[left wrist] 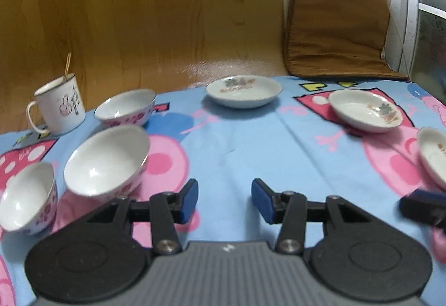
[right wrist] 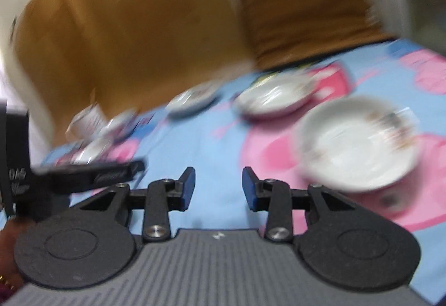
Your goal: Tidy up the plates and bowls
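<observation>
Bowls (left wrist: 107, 159) upright, mouths up; plates (left wrist: 244, 91) flat; claws empty.

left hand-held gripper (left wrist: 224, 200): black links | blue pads | silver screws | ribbed grey base

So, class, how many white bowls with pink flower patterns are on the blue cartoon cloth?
3, all at the left: one white pink-flowered bowl beside the mug, a larger one nearer, and one at the left edge. Others may lie outside the view.

Three bowls (left wrist: 107, 159) and a mug (left wrist: 60, 106) at left, three plates (left wrist: 244, 91) at right, on the cloth (left wrist: 237, 144).
</observation>
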Motion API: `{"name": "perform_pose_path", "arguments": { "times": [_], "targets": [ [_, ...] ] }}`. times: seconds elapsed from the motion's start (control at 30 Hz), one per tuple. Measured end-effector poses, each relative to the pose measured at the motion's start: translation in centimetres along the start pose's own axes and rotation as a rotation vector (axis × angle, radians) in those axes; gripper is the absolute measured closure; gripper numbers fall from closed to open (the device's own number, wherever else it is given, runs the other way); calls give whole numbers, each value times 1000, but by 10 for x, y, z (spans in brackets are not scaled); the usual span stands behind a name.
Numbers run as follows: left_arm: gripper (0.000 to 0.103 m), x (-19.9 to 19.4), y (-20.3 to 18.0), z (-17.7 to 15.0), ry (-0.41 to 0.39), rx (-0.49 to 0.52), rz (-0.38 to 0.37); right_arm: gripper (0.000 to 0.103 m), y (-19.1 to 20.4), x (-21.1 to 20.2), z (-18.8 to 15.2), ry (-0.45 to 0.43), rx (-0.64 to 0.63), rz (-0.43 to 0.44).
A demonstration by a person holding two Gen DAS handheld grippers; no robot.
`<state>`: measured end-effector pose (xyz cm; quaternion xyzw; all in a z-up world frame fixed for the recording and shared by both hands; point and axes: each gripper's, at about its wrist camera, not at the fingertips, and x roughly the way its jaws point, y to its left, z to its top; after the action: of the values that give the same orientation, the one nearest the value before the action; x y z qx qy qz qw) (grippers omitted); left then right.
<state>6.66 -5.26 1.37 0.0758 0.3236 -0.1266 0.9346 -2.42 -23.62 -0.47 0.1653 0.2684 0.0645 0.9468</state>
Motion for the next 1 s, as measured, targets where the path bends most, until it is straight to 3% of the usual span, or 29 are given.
{"name": "perform_pose_path", "arguments": {
  "times": [0.1, 0.2, 0.3, 0.4, 0.53, 0.63, 0.67, 0.7, 0.73, 0.83, 1.0],
  "targets": [
    [55, 0, 11, -5, -11, -41, -45, 63, 13, 18, 4, 59, -7, 18],
    [54, 0, 11, -7, -9, -57, -60, 63, 13, 22, 27, 36, -10, -5],
    [54, -1, 13, -8, -16, -60, -80, 63, 0, 18, 62, -56, 41, -70],
    [54, 0, 18, -8, -18, -90, -104, 62, -28, 28, 100, -110, 112, -208],
    [54, 1, 30, -9, -16, -147, -147, 62, -71, 55, 130, -37, 280, -312],
    [54, 1, 38, -8, -13, -197, -185, 63, -87, 76, 137, 43, 295, -367],
    [54, 1, 40, -9, -12, -211, -195, 65, -91, 81, 136, 66, 317, -371],
    [54, 2, 42, -9, -12, -226, -207, 78, -93, 86, 134, 89, 332, -356],
    [54, 1, 44, -9, -12, -237, -215, 83, -93, 89, 131, 121, 339, -339],
    [54, 1, 49, -10, -12, -272, -241, 94, -86, 88, 120, 152, 348, -296],
    [52, 2, 59, -11, -9, -341, -293, 93, -54, 73, 98, 211, 276, -139]
  ]
}}
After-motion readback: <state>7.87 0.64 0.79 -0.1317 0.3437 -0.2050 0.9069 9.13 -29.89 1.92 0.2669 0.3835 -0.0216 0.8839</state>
